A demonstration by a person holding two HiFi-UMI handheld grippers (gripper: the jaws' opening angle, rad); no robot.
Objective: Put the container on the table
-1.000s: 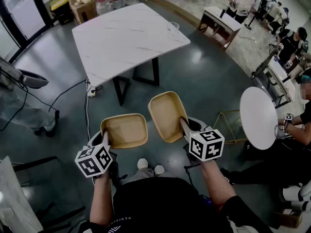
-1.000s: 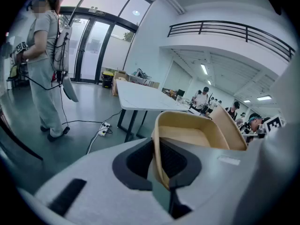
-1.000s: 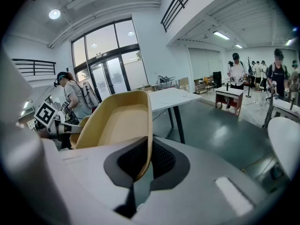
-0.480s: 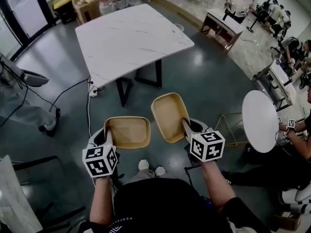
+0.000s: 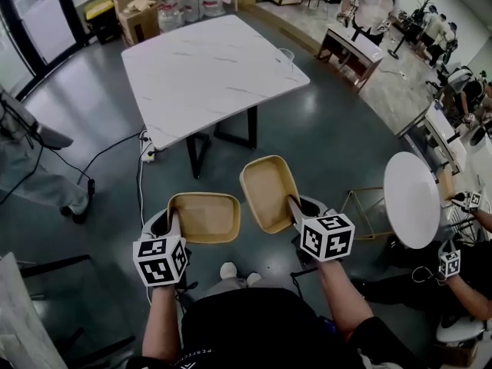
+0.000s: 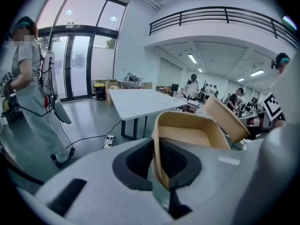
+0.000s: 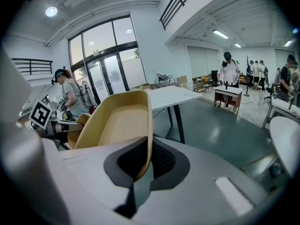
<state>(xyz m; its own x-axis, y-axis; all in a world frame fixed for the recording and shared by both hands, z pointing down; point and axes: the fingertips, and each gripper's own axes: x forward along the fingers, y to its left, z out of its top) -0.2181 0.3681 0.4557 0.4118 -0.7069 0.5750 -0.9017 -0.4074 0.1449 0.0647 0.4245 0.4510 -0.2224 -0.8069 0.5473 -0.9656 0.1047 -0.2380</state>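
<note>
- Left gripper (image 5: pixel 174 221): the jaws are closing on the near rim of the left container (image 5: pixel 204 216). In the left gripper view the thin tan wall is pinched between the two pads, one inside the tub and one outside.
- That tub is hanging forward of the jaws, open side up and roughly level. I judge the rim pinch is the only purchase available, since the body is too wide to span.
- Right gripper (image 5: pixel 293 204): it is clamping the right container (image 5: pixel 267 189) by the near rim in the same way. The right gripper view shows the wall running straight into the gap between the pads.
- This second tub is riding tilted, with its open face turning toward the left gripper. A one-edge grip lets the load sag, I suspect.
- The two tubs are sitting just beside each other between the grippers. I cannot tell whether their corners are touching.
- Both are hanging in the air over dark floor, so neither is placed yet.
- The marble table (image 5: pixel 206 69) is lying ahead of both grippers and well apart from them. Its top is mostly bare, with a clear cup (image 5: pixel 286 54) at the far right edge.
- Judgement: I am in the carry stage. The next step calls for closing on the table and levelling the right tub before releasing it.
- Risk: a thin rim may be slipping in the pads if I swing.
</note>
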